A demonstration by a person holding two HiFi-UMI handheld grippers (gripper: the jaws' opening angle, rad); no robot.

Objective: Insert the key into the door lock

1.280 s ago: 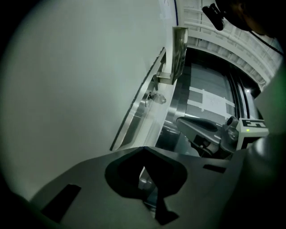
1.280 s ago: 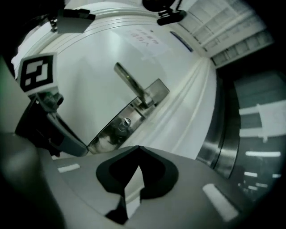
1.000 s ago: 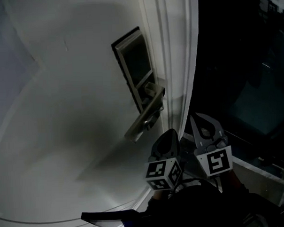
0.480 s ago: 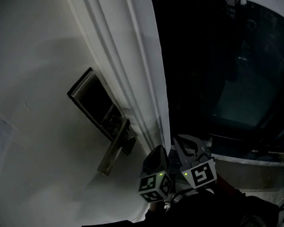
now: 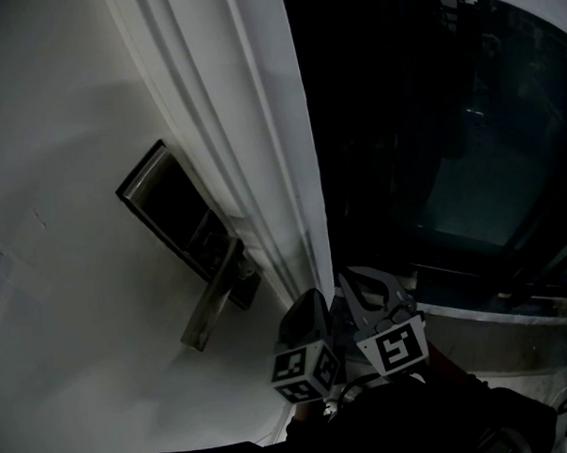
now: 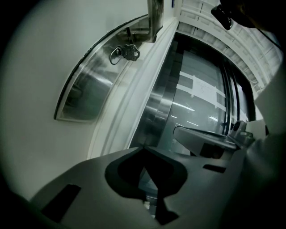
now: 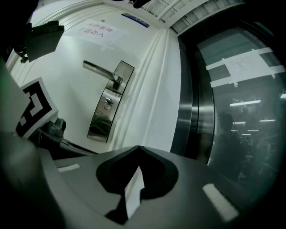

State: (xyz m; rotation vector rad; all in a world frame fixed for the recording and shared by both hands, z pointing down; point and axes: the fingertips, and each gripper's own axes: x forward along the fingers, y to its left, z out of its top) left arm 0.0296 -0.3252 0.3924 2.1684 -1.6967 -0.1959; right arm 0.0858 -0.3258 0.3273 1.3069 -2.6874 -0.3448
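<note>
Key [image 6: 126, 53]: small, silver metal, rounded bow with a ring hanging off it. It looks already seated in the lock plate [image 7: 109, 105], only the bow and ring sticking out. In the right gripper view it's just a small glint on the plate, just under the root of the handle [image 7: 99, 70].

Plate is a tall, polished steel rectangle on the white door [image 5: 73, 136], close to the moulded door edge. The handle is a plain lever, sticking out sideways from the upper part of the plate.

Left tongs [image 6: 144, 147]: tips together, nothing between them. They're aimed past the plate at the door edge, clear of key and plate.

Right tongs [image 7: 139, 147]: also closed tip to tip and empty, pointing at the door below the plate, not touching it.

In the head view both grippers sit side by side, low in frame, below and right of the handle.

There's a paper sign [image 7: 95, 32] on the door above the handle; print is too small to read. A dark glass panel [image 7: 241, 112] with a steel frame stands right of the door.
</note>
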